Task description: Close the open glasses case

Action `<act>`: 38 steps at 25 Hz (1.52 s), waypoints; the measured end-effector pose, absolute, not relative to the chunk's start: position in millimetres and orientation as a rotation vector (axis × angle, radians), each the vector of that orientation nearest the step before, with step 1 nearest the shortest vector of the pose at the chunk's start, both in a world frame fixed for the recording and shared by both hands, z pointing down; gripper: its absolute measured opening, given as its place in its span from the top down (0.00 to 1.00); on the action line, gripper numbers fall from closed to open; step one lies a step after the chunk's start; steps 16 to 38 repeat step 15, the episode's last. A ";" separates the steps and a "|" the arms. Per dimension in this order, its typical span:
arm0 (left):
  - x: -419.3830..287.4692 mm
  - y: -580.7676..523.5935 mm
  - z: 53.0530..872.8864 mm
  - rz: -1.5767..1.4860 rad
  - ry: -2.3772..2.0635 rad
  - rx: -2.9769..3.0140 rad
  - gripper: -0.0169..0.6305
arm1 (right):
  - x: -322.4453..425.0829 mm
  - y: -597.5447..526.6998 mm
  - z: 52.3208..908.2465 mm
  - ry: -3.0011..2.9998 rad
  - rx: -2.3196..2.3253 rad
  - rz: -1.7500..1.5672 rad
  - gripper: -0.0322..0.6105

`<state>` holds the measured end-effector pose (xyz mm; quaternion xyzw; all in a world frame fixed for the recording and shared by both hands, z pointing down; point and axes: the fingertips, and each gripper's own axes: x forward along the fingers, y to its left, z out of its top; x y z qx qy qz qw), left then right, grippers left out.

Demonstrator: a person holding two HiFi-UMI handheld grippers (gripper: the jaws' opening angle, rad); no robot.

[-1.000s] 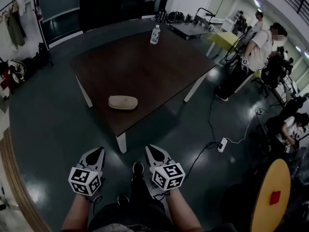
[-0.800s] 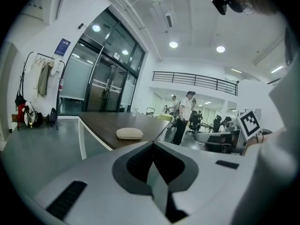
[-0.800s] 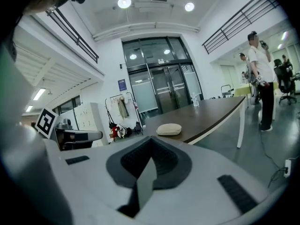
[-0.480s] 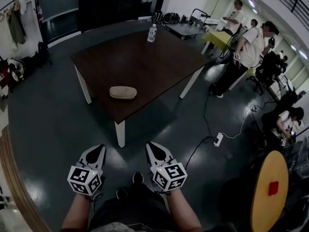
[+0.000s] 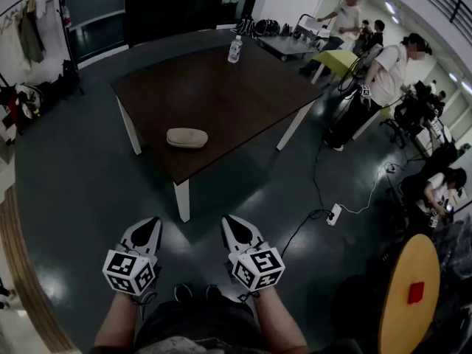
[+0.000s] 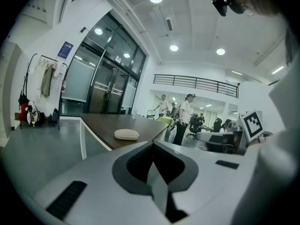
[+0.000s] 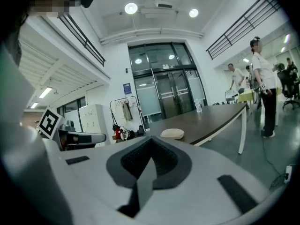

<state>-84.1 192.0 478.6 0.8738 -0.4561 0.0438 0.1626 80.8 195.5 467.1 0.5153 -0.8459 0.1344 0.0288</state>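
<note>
Closest in, the person's two forearms reach forward over the dark, glossy floor (image 5: 81, 190), one gripper in each hand. The left gripper (image 5: 149, 223) has its jaws pressed together to a point, with nothing between them; its own view shows the same closed, empty tip (image 6: 152, 145). The right gripper (image 5: 229, 221) is just beside it at the same height. Its jaws likewise meet with nothing held, as its own view confirms (image 7: 151, 139). Both tips point toward the table.

A stretch of bare floor lies beyond the grippers, then the near corner of a dark brown table (image 5: 228, 94) on white legs. The glasses case (image 5: 186, 136), a beige oval lying flat, sits on the tabletop near that corner. It is well apart from both grippers and roughly in line with the gap between them. The left gripper view shows it as a low rounded shape (image 6: 126, 134) near the table's edge, and the right gripper view shows it (image 7: 172, 133) just above the jaw tip. Whether its lid is up cannot be told.

At the table's far end stands a clear bottle (image 5: 235, 50). A white power strip (image 5: 334, 214) lies on the floor to the right. Several people (image 5: 387, 72) stand further off.
</note>
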 end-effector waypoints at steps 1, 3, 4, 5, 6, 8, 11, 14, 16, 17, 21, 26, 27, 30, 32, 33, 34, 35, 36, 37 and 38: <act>-81.5 192.9 477.3 0.121 -1.307 2.487 0.96 | 83.1 195.9 465.9 -2.615 1.580 0.414 0.97; -75.7 194.8 474.4 0.114 -1.317 2.483 0.96 | 87.0 196.3 463.4 -2.631 1.558 0.413 0.97; -72.9 194.9 473.1 0.114 -1.322 2.484 0.96 | 89.0 195.5 462.4 -2.638 1.549 0.413 0.97; -70.3 194.5 472.0 0.114 -1.327 2.483 0.96 | 90.9 194.1 461.5 -2.643 1.542 0.412 0.97; -68.1 194.2 471.2 0.112 -1.331 2.481 0.96 | 92.3 192.6 460.6 -2.647 1.535 0.410 0.97; -64.7 194.6 470.6 0.111 -1.338 2.475 0.96 | 93.0 191.1 459.1 -2.657 1.517 0.404 0.97; -59.6 196.2 471.9 0.129 -1.344 2.472 0.96 | 93.4 190.4 458.4 -2.669 1.486 0.396 0.97; -55.1 196.8 473.3 0.147 -1.348 2.466 0.96 | 95.6 189.2 458.0 -2.677 1.467 0.401 0.97; -53.7 196.8 473.6 0.152 -1.349 2.464 0.96 | 96.4 188.5 457.9 -2.679 1.462 0.404 0.97; -53.7 196.8 473.6 0.152 -1.349 2.464 0.96 | 96.4 188.5 457.9 -2.679 1.462 0.404 0.97; -53.7 196.8 473.6 0.152 -1.349 2.464 0.96 | 96.4 188.5 457.9 -2.679 1.462 0.404 0.97; -53.7 196.8 473.6 0.152 -1.349 2.464 0.96 | 96.4 188.5 457.9 -2.679 1.462 0.404 0.97; -53.7 196.8 473.6 0.152 -1.349 2.464 0.96 | 96.4 188.5 457.9 -2.679 1.462 0.404 0.97; -53.7 196.8 473.6 0.152 -1.349 2.464 0.96 | 96.4 188.5 457.9 -2.679 1.462 0.404 0.97; -53.7 196.8 473.6 0.152 -1.349 2.464 0.96 | 96.4 188.5 457.9 -2.679 1.462 0.404 0.97; -53.7 196.8 473.6 0.152 -1.349 2.464 0.96 | 96.4 188.5 457.9 -2.679 1.462 0.404 0.97; -53.7 196.8 473.6 0.152 -1.349 2.464 0.96 | 96.4 188.5 457.9 -2.679 1.462 0.404 0.97; -53.7 196.8 473.6 0.152 -1.349 2.464 0.96 | 96.4 188.5 457.9 -2.679 1.462 0.404 0.97; -53.7 196.8 473.6 0.152 -1.349 2.464 0.96 | 96.4 188.5 457.9 -2.679 1.462 0.404 0.97; -53.7 196.8 473.6 0.152 -1.349 2.464 0.96 | 96.4 188.5 457.9 -2.679 1.462 0.404 0.97; -53.7 196.8 473.6 0.152 -1.349 2.464 0.96 | 96.4 188.5 457.9 -2.679 1.462 0.404 0.97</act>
